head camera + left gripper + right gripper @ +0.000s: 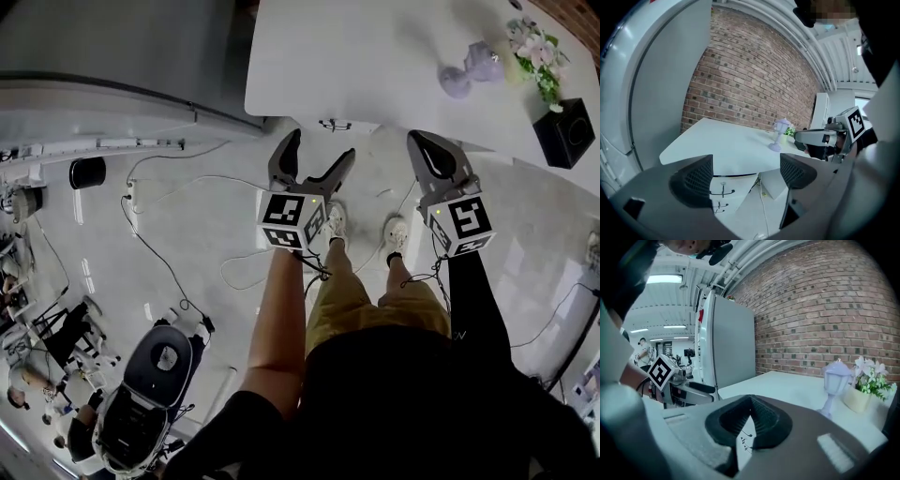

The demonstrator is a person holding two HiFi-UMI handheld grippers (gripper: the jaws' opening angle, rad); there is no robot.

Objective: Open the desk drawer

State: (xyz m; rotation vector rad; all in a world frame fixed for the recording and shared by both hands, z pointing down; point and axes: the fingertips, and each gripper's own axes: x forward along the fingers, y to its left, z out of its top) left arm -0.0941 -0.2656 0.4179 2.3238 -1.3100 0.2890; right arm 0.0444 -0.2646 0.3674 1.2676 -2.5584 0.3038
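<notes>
Head view: looked steeply down from head height onto the white desk (375, 56) and the floor (187, 244).
Left gripper view: faced the desk's front edge, near.
Right gripper view: faced across the desktop toward the brick wall (825, 310).
Shared: desktop and small lamp (780, 133), all three.

White desk (375, 56) with lantern (473, 67), flowers (536, 49)

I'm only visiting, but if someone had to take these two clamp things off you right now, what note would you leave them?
Left gripper: open, empty, held in the air short of the white desk.
Right gripper: shut on nothing, level with the left one, also clear of the desk.
Drawer handle: under the desk's front edge; the drawer looks closed and nothing touches it.
Done: person is standing facing the desk.
Left: bring a gripper to the handle, close on it, pull the drawer out.
</notes>
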